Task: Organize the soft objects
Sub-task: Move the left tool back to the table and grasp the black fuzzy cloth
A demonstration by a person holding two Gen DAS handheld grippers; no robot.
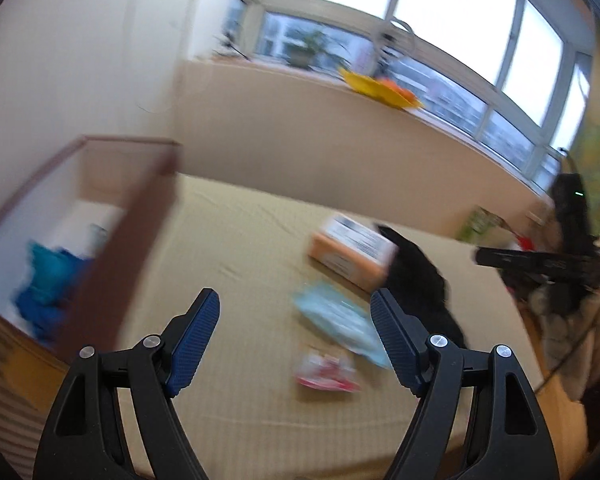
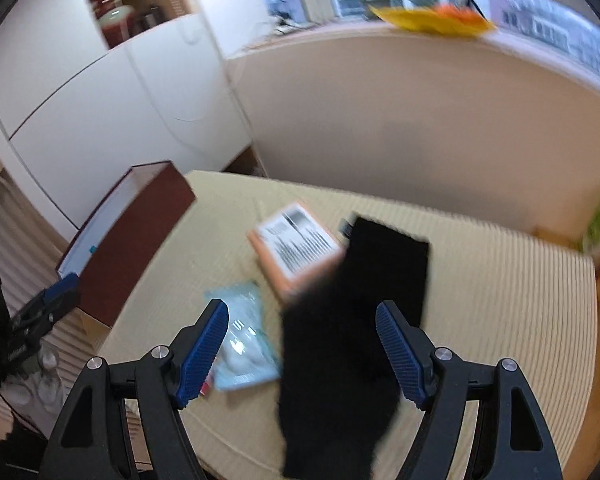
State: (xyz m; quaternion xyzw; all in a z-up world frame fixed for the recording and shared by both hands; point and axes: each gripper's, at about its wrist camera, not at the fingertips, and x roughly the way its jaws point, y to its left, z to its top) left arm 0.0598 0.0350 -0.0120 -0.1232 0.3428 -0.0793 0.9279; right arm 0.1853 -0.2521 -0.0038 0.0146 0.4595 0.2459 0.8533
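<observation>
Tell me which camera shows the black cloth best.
Right wrist view: the black cloth fills the middle, lying on the table and partly over the orange packet. The left wrist view shows only part of it, behind a finger.

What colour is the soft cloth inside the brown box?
The cloth inside the box is blue and teal; the left wrist view shows it best.

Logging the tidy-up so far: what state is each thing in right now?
Left gripper: open, empty.
Right gripper: open, above the black cloth, not gripping it.
Black cloth: lying flat, partly over the orange box.
Brown box: open, blue fabric inside.
Light-blue packet: flat on the table.
</observation>
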